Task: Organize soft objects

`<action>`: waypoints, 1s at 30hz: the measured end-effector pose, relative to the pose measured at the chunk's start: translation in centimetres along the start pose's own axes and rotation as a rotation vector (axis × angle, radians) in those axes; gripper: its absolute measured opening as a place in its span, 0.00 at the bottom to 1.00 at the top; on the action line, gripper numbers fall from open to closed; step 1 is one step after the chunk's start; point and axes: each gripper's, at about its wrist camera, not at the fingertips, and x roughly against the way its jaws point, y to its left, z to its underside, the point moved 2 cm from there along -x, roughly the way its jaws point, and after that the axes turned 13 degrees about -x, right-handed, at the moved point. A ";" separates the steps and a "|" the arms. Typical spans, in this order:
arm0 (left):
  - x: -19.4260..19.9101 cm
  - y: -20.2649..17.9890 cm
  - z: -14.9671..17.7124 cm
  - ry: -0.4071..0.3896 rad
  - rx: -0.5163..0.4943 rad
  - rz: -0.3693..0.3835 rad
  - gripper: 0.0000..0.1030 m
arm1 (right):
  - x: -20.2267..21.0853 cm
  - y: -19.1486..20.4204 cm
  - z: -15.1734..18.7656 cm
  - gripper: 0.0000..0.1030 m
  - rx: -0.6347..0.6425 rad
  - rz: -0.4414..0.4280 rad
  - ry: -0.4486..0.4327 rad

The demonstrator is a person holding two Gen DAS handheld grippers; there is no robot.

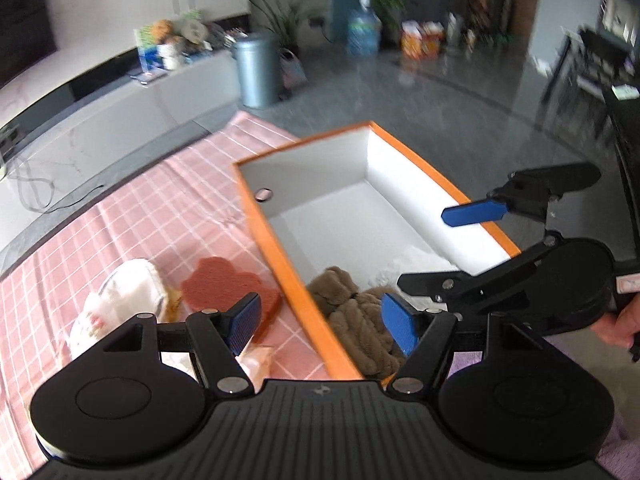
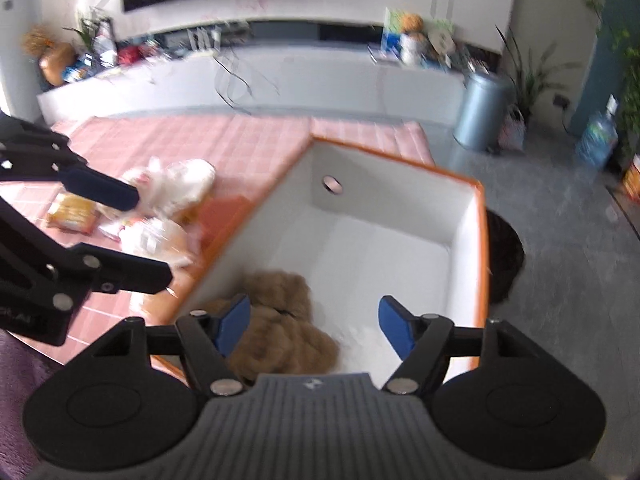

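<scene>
An orange-edged white box (image 1: 276, 256) (image 2: 468, 240) stands on the pink checked cloth. A brown plush toy (image 1: 360, 324) (image 2: 280, 328) lies in its near end. My left gripper (image 1: 322, 320) is open and empty over the box's left edge. Left of it lie a red flower-shaped sponge (image 1: 224, 284), a white soft cloth item (image 1: 120, 304) and a wrapped packet (image 1: 258, 360). My right gripper (image 2: 314, 326) is open and empty above the plush toy; it also shows in the left wrist view (image 1: 472, 216) over the box's right rim.
The pink cloth (image 2: 180, 140) holds white soft items (image 2: 180, 184), a wrapped bread packet (image 2: 72, 212) and the red sponge (image 2: 224, 212). Beyond are a long white bench (image 2: 320, 76), a grey bin (image 1: 256, 72) (image 2: 480, 112) and dark floor (image 1: 460, 112).
</scene>
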 end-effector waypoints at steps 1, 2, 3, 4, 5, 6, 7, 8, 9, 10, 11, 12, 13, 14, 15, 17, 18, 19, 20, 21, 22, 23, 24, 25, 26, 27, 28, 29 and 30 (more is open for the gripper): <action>0.8 0.5 0.5 -0.020 0.022 -0.012 0.79 | -0.5 0.0 -0.1 0.69 0.010 0.001 0.015; 1.4 1.0 1.1 -0.036 0.045 -0.026 0.79 | -1.0 0.2 -0.2 0.69 0.021 0.006 0.031; 1.9 1.6 1.6 -0.050 0.065 -0.039 0.79 | -1.4 0.2 -0.3 0.69 0.033 0.011 0.044; 2.5 2.2 2.1 -0.067 0.082 -0.058 0.78 | -1.8 0.4 -0.3 0.69 0.047 0.019 0.057; 2.9 2.6 2.6 -0.077 0.096 -0.073 0.78 | -2.3 0.6 -0.4 0.69 0.059 0.025 0.072; 3.4 3.2 3.2 -0.085 0.113 -0.085 0.77 | -2.6 0.7 -0.5 0.69 0.065 0.025 0.082; 3.7 3.8 3.9 -0.086 0.131 -0.090 0.76 | -2.8 0.7 -0.6 0.69 0.071 0.027 0.090; 3.9 4.3 4.5 -0.081 0.151 -0.093 0.76 | -3.0 0.7 -0.6 0.69 0.076 0.028 0.095; 3.9 4.8 5.0 -0.073 0.171 -0.096 0.76 | -3.0 0.7 -0.6 0.69 0.079 0.027 0.098; 3.9 5.4 5.7 -0.061 0.188 -0.095 0.76 | -3.0 0.7 -0.5 0.69 0.084 0.029 0.099; 3.9 5.8 6.2 -0.046 0.199 -0.098 0.75 | -3.1 0.7 -0.5 0.69 0.086 0.030 0.100; 3.8 6.2 6.7 -0.034 0.209 -0.103 0.75 | -3.0 0.6 -0.5 0.68 0.087 0.026 0.102; 3.7 6.5 7.2 -0.024 0.220 -0.108 0.75 | -3.0 0.7 -0.4 0.68 0.089 0.026 0.103; 3.7 6.9 8.0 -0.016 0.234 -0.109 0.75 | -3.0 0.7 -0.4 0.68 0.091 0.028 0.102; 3.5 7.3 8.5 -0.009 0.247 -0.106 0.75 | -3.0 0.9 -0.4 0.68 0.093 0.031 0.100; 2.9 8.0 10.0 0.010 0.266 -0.087 0.75 | -2.9 1.2 -0.2 0.68 0.098 0.036 0.093; 2.7 8.3 10.4 0.020 0.270 -0.076 0.75 | -2.8 1.3 -0.2 0.68 0.100 0.038 0.089; 2.4 8.8 11.3 0.032 0.278 -0.068 0.74 | -2.6 1.4 -0.2 0.68 0.101 0.039 0.084; 2.2 9.1 11.8 0.042 0.283 -0.064 0.73 | -2.3 1.4 -0.2 0.68 0.102 0.039 0.079; 1.9 9.5 12.4 0.052 0.288 -0.059 0.72 | -2.1 1.5 -0.2 0.68 0.104 0.039 0.073; 1.6 9.8 12.9 0.061 0.293 -0.053 0.70 | -1.8 1.6 -0.2 0.68 0.106 0.039 0.065; 1.4 10.1 13.5 0.066 0.297 -0.045 0.70 | -1.5 1.7 -0.2 0.68 0.107 0.041 0.057; 1.2 10.5 13.8 0.069 0.300 -0.038 0.70 | -1.2 1.8 -0.2 0.68 0.112 0.045 0.047; 0.8 10.8 14.3 0.073 0.303 -0.031 0.69 | -0.9 1.9 -0.1 0.68 0.117 0.047 0.038; 0.7 11.1 14.5 0.075 0.305 -0.026 0.69 | -0.6 2.0 -0.2 0.70 0.121 0.049 0.030; 0.5 11.5 14.8 0.080 0.309 -0.020 0.69 | -0.3 2.1 -0.2 0.73 0.124 0.049 0.024; 0.1 11.9 15.2 0.086 0.314 -0.014 0.69 | 0.1 2.3 -0.2 0.73 0.126 0.049 0.015; -0.4 12.1 15.3 0.093 0.317 -0.009 0.69 | 0.4 2.5 -0.1 0.73 0.130 0.049 0.004; -0.6 12.3 15.5 0.100 0.320 -0.004 0.69 | 0.9 2.6 -0.1 0.75 0.138 0.050 -0.009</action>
